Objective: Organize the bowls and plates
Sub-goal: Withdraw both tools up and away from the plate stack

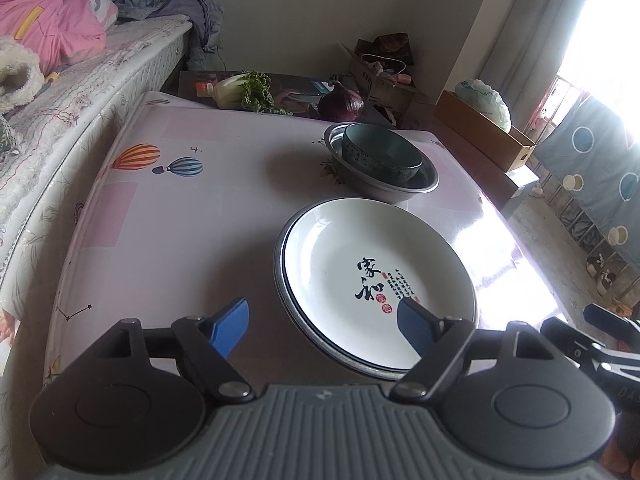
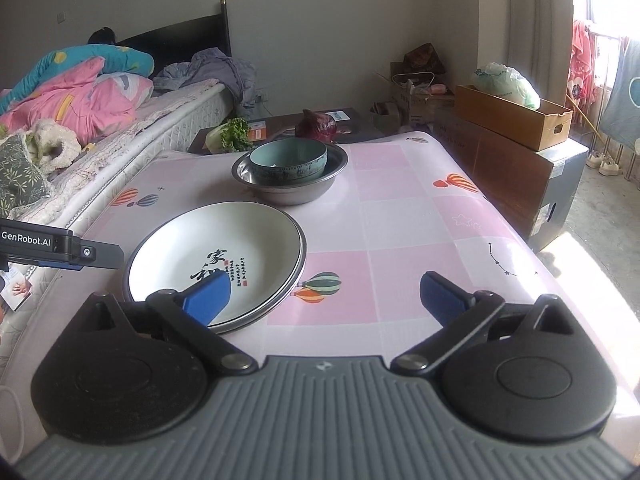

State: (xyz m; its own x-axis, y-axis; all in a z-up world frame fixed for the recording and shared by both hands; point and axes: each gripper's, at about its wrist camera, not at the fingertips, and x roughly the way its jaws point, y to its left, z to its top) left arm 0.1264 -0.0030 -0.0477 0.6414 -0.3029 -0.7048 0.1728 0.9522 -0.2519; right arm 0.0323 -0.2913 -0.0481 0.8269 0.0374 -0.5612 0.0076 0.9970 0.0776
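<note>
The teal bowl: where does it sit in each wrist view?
Left wrist: teal bowl right of centre, upper half, inside the metal basin.
Right wrist: teal bowl upper middle, in the same basin.
Shared landmark: white plate just in front.

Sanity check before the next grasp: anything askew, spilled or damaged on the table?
Nothing spilled or broken. The teal bowl sits tilted and off-centre inside the metal basin, not nested flat. The white plate lies on a second plate, slightly offset.
</note>
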